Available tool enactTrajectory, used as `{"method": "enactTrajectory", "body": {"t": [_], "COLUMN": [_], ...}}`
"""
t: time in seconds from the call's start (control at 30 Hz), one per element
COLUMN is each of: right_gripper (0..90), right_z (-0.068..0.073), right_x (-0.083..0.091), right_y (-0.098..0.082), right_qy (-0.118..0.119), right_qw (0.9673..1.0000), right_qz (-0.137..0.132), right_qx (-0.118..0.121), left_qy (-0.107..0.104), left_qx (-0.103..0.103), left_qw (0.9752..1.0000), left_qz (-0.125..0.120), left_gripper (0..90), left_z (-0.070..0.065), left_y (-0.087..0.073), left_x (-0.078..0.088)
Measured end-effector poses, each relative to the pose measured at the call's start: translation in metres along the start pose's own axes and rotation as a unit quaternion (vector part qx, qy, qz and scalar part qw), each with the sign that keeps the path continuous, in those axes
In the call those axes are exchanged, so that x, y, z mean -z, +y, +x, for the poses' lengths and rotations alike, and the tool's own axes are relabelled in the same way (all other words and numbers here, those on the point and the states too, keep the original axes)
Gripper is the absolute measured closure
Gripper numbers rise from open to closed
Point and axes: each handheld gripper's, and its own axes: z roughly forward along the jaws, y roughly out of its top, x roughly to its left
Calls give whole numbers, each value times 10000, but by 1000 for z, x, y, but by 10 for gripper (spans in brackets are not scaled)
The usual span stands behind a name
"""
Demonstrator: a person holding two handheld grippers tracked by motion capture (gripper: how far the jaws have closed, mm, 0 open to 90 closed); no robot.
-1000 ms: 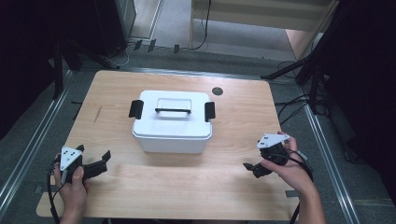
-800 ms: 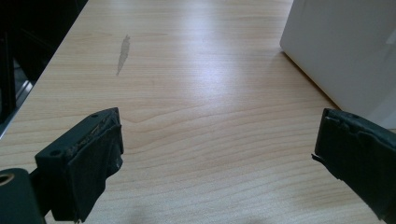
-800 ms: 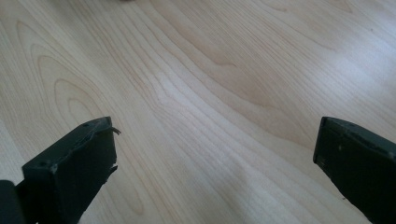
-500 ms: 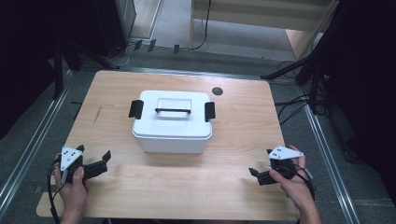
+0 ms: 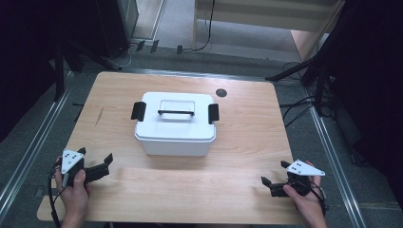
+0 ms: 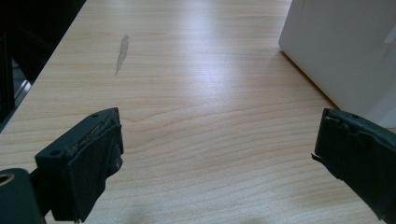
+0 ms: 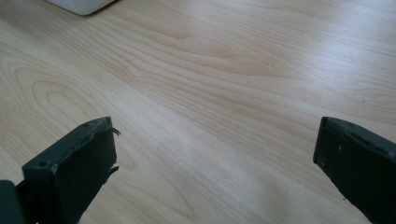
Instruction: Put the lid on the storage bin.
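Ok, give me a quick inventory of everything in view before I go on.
box: one, white, lid on, middle of table
latches: two, black, one at each end of box lid
handle: one, black, on lid top
table: one, light wood
disc: one, dark, on table behind box to its right
left gripper: one, black, open, near left corner, apart from box
right gripper: one, black, open, near right corner
hands: two, holding grippers

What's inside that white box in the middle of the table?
Its contents cannot be seen: the white box is shut by its lid, which carries a black handle and a black clip at each end.
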Motion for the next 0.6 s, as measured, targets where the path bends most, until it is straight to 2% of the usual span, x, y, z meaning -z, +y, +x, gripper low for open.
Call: {"method": "enactTrajectory", "body": {"t": [0.13, 0.33, 0.6], "right_gripper": [0, 0, 0], "right_z": [-2, -3, -6], "right_x": [3, 5, 7], "right_y": [-7, -18, -21], "right_qy": [-101, -128, -253], "right_qw": [9998, 9988, 9984], "right_qz": [-99, -325, -378], "right_qx": [-129, -334, -342], "left_qy": [8, 23, 84], "left_qx": [-11, -32, -88], "left_qw": [10000, 10000, 9999], "left_qz": [-10, 9, 38], "left_gripper": [17, 18, 33], "left_z": [-1, -1, -3], "left_y": [0, 0, 0], "left_x": [0, 0, -1]}}
